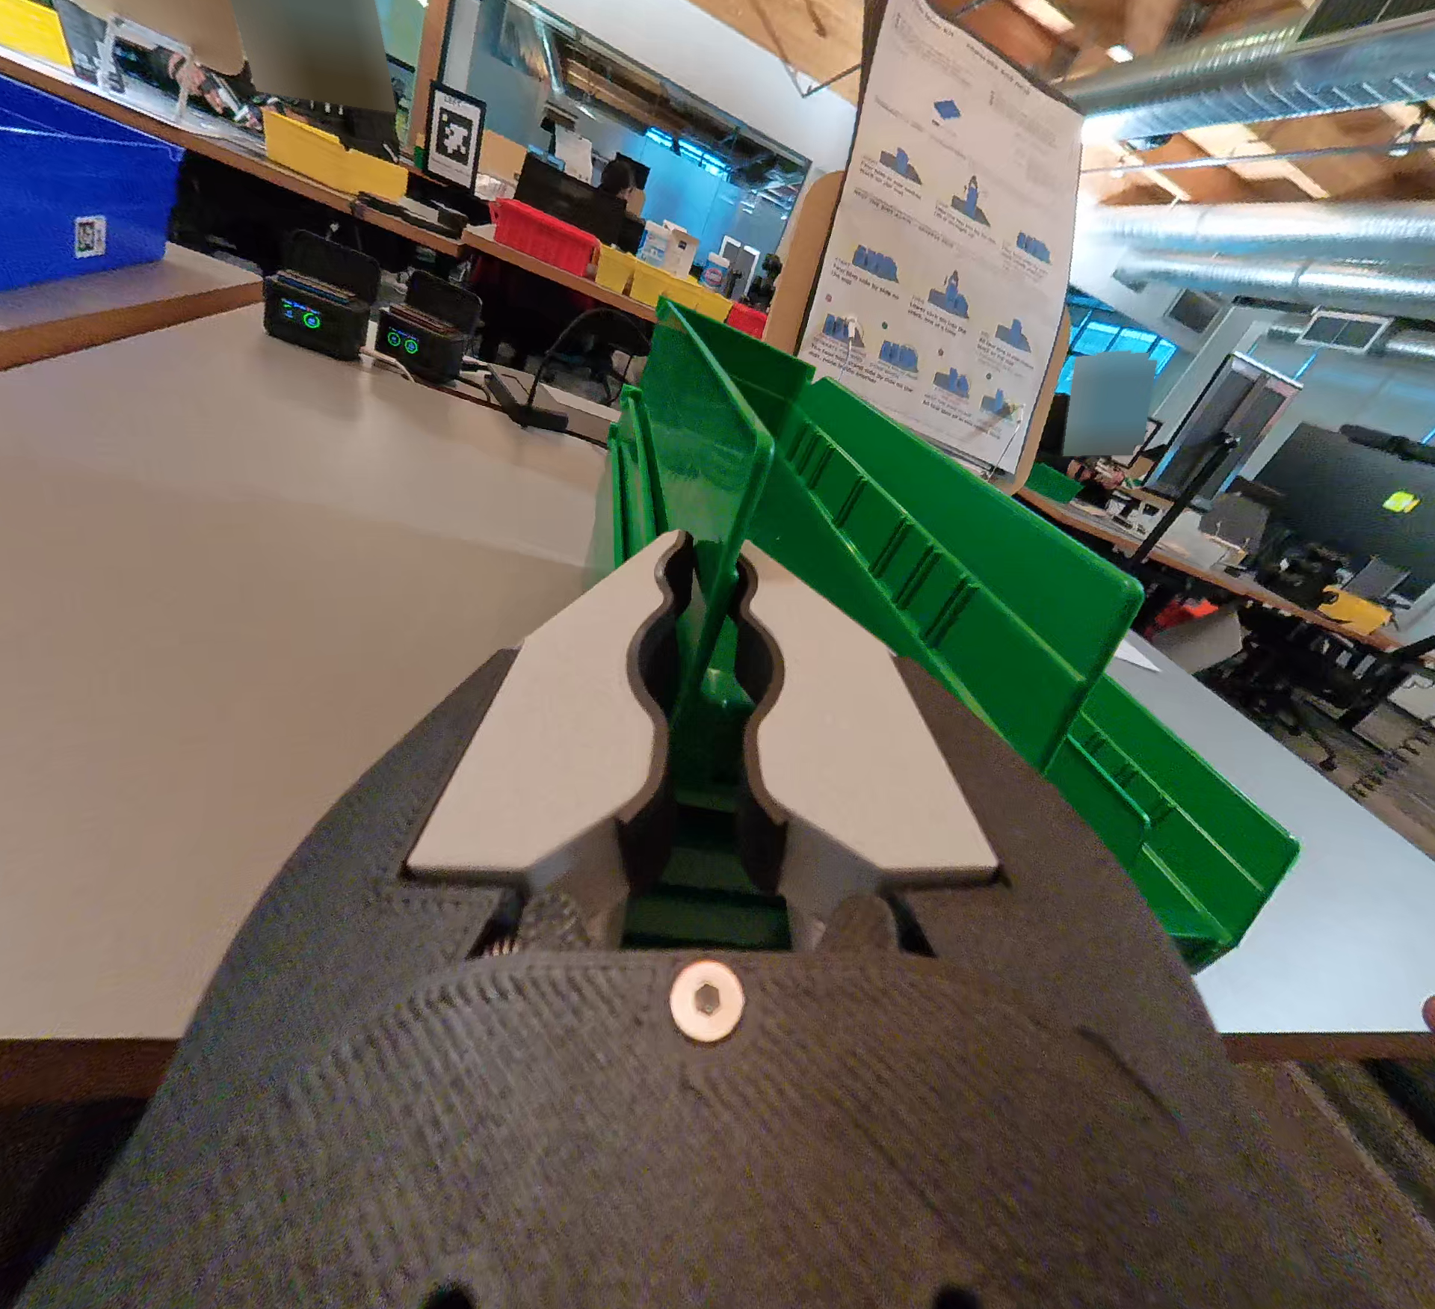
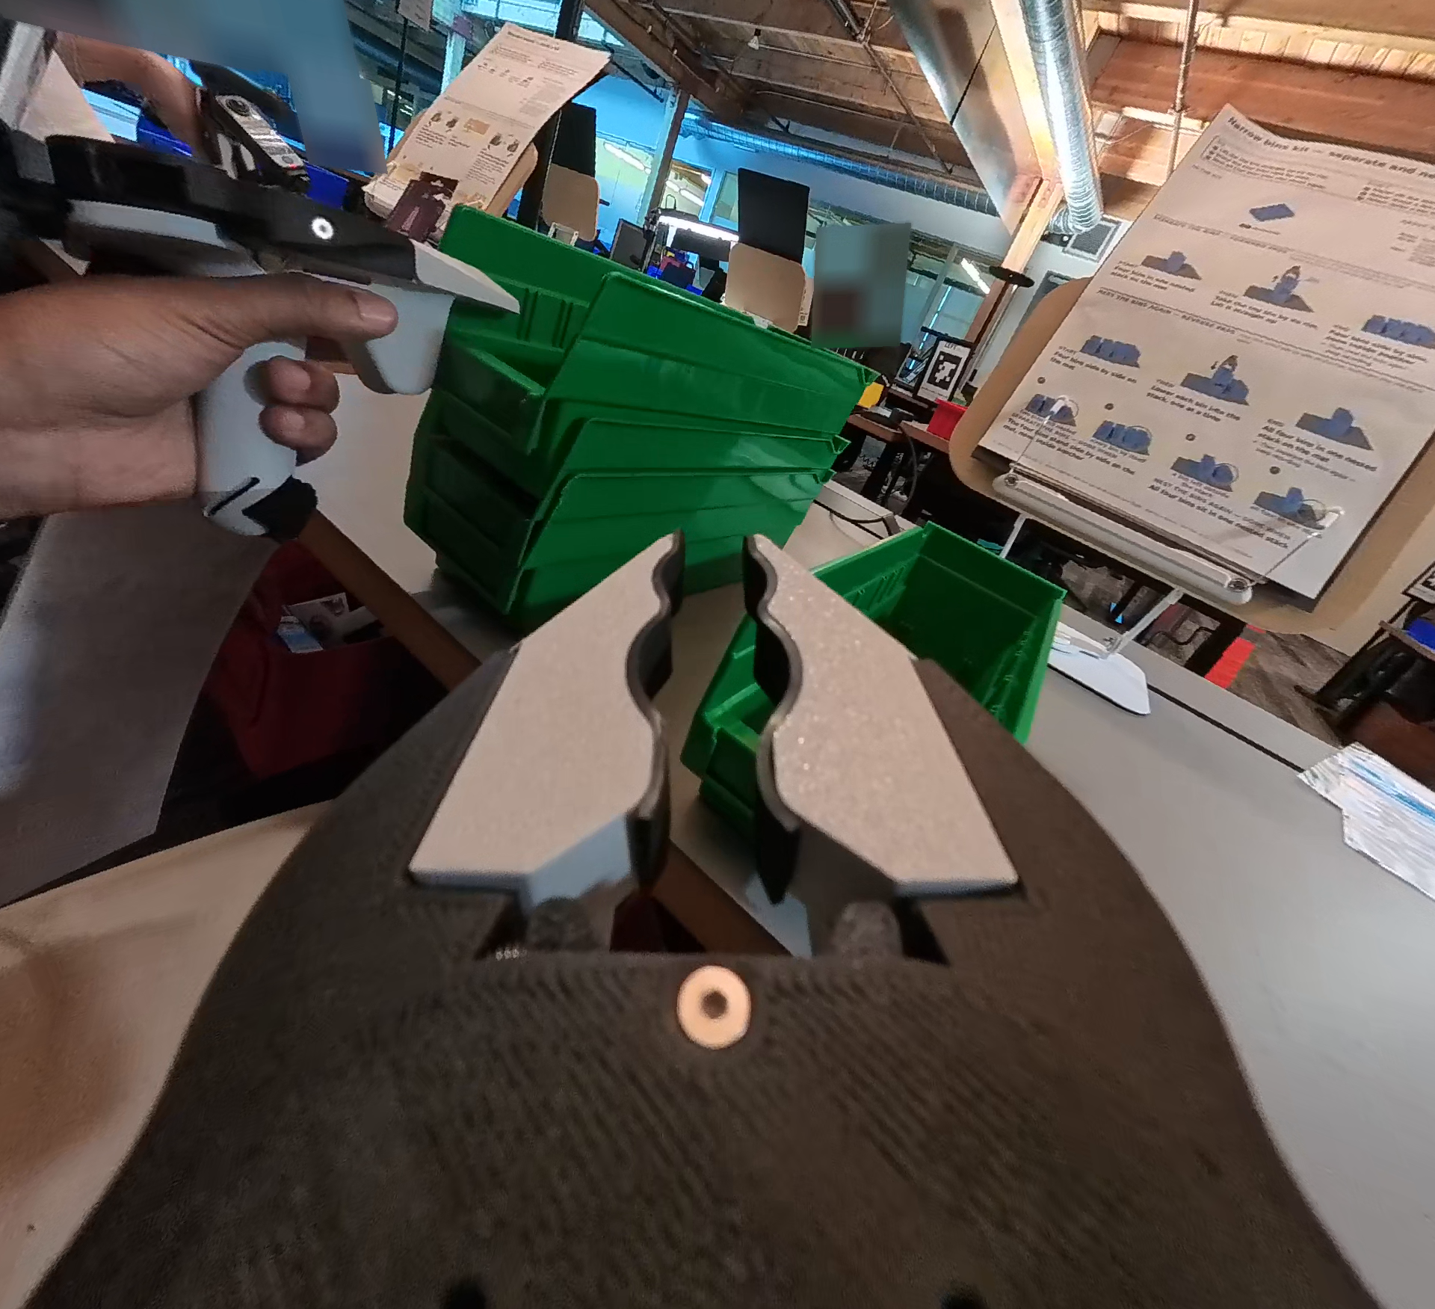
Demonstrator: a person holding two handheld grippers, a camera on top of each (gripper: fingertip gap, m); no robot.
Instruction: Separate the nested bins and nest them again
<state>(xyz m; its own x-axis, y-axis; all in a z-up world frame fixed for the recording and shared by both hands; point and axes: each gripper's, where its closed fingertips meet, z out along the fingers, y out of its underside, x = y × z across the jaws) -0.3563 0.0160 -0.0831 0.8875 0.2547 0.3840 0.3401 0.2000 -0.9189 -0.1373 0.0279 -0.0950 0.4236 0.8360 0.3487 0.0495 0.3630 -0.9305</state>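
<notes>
A stack of nested green bins stands on the grey table. The top bin sits tilted and partly lifted out of the stack. My left gripper is shut on the thin end wall of that top bin. It also shows in the right wrist view, held by a hand at the stack's left. One separate green bin sits upright on the table to the right of the stack. My right gripper is slightly open and empty, in front of the gap between the stack and the single bin.
An instruction poster on a stand stands behind the bins on the right. Two black charger cases and cables sit on the far left of the table. A blue tote is at far left. A white packet lies at right.
</notes>
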